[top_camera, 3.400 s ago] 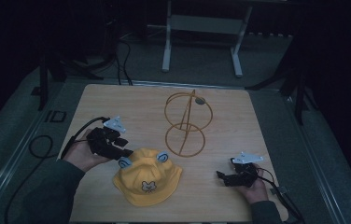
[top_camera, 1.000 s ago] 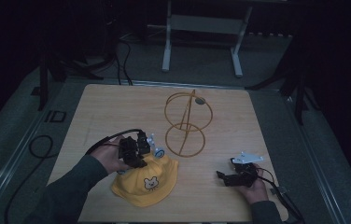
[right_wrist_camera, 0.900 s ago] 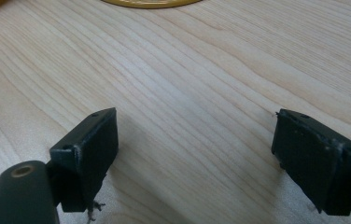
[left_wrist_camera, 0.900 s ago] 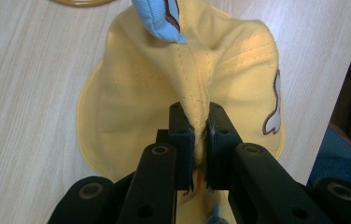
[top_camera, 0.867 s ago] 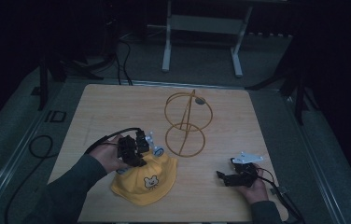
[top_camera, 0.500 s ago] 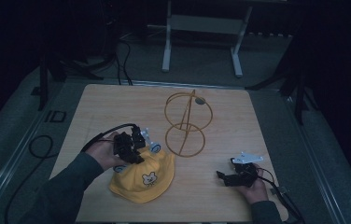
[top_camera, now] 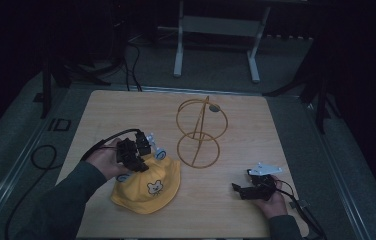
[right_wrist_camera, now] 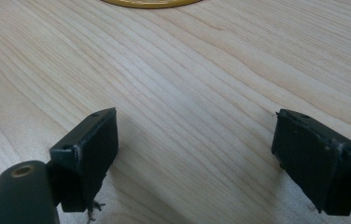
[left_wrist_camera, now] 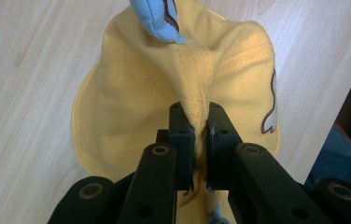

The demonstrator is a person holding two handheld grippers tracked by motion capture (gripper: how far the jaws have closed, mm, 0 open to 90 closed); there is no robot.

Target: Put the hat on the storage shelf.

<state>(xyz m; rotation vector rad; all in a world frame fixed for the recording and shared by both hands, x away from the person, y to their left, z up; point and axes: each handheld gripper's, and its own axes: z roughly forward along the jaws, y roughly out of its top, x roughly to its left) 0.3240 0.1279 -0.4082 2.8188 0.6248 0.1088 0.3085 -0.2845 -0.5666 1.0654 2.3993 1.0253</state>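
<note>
A yellow child's hat (top_camera: pixel 148 187) with a bear face and blue ears lies at the front left of the wooden table (top_camera: pixel 126 110). My left gripper (top_camera: pixel 137 156) is shut on a pinched fold of the hat's crown (left_wrist_camera: pixel 197 100), and the fabric rises between the two black pads (left_wrist_camera: pixel 181 128). A blue ear (left_wrist_camera: pixel 157 18) hangs at the top of the left gripper view. A gold wire stand (top_camera: pixel 200 132) made of two rings stands at the table's middle. My right gripper (top_camera: pixel 240 190) rests near the front right, jaws wide apart over bare wood (right_wrist_camera: pixel 192 121).
A grey metal frame (top_camera: pixel 216 30) stands on the floor beyond the table. Cables (top_camera: pixel 41 155) trail off the left edge. The base ring of the gold stand (right_wrist_camera: pixel 150 3) peeks in at the top of the right gripper view.
My left gripper has closed on the hat's crown and drawn it a little leftward and up, so the hat now hangs tilted from the pinch. The right gripper has stayed put.
</note>
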